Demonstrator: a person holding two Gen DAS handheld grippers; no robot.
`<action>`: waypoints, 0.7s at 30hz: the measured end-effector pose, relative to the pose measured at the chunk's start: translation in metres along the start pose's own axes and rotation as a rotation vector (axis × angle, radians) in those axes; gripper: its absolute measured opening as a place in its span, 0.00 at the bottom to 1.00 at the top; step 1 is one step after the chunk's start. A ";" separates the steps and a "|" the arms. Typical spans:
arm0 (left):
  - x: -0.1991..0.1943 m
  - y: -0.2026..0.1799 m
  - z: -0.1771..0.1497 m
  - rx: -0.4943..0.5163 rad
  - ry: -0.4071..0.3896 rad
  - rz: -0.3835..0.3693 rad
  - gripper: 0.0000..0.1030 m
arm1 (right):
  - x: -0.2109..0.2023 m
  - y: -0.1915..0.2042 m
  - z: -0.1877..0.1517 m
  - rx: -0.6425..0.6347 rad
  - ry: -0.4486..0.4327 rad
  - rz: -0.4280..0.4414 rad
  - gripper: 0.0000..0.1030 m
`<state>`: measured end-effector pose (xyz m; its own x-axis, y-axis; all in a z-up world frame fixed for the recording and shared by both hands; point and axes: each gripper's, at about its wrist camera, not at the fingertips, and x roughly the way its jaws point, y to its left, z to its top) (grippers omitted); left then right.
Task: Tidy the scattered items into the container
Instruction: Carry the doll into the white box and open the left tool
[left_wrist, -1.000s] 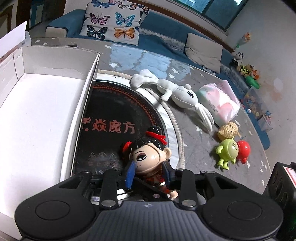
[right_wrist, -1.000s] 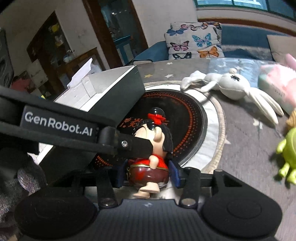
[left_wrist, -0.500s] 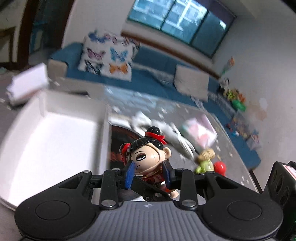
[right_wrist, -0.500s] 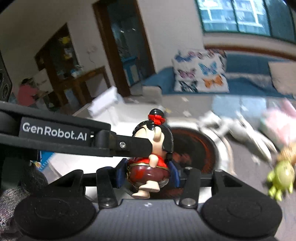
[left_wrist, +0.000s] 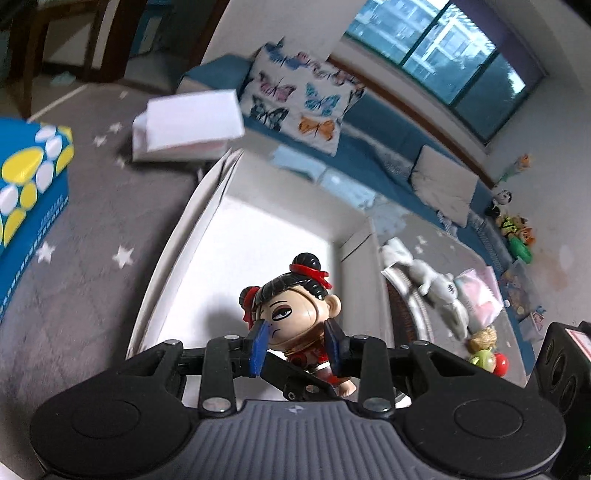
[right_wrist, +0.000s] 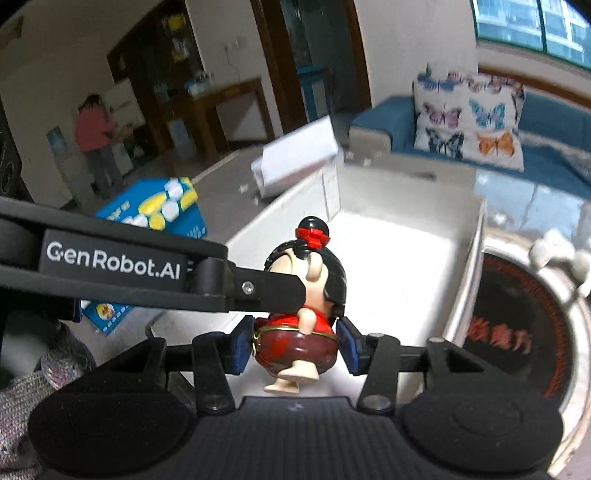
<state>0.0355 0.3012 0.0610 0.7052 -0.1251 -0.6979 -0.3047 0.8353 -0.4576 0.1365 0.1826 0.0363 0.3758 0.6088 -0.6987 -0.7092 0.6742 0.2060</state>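
A doll figure (left_wrist: 295, 314) with black hair, red bows and red clothes is held by both grippers above the white box (left_wrist: 258, 236). My left gripper (left_wrist: 295, 345) is shut on its head and neck. My right gripper (right_wrist: 295, 345) is shut on its dark red waist (right_wrist: 295, 343); the left gripper's black finger (right_wrist: 266, 291) crosses in from the left and touches the doll's face. The white box (right_wrist: 406, 266) lies open and empty beneath the doll.
A white plush rabbit (left_wrist: 432, 284), a pink pouch (left_wrist: 480, 295), a green toy (left_wrist: 484, 360) and a red ball (left_wrist: 500, 363) lie right of the box on the grey starred cloth. A round black hotplate (right_wrist: 517, 325) adjoins the box. A blue box (left_wrist: 26, 184) stands left.
Both grippers carried the doll up off the black hotplate and leftward; it now hangs over the white box. Both grips on the doll are unchanged.
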 end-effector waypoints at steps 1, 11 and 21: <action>0.003 0.002 0.000 -0.003 0.010 0.002 0.34 | 0.005 0.001 0.000 -0.002 0.018 -0.003 0.46; 0.010 0.013 -0.011 -0.028 0.059 0.001 0.34 | 0.023 0.008 -0.009 -0.063 0.115 -0.043 0.47; -0.016 -0.016 -0.014 0.031 -0.009 -0.027 0.34 | -0.035 -0.004 -0.019 -0.071 -0.014 -0.032 0.49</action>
<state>0.0200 0.2823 0.0718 0.7186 -0.1433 -0.6805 -0.2655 0.8479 -0.4590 0.1146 0.1512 0.0467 0.4075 0.5935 -0.6941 -0.7369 0.6626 0.1340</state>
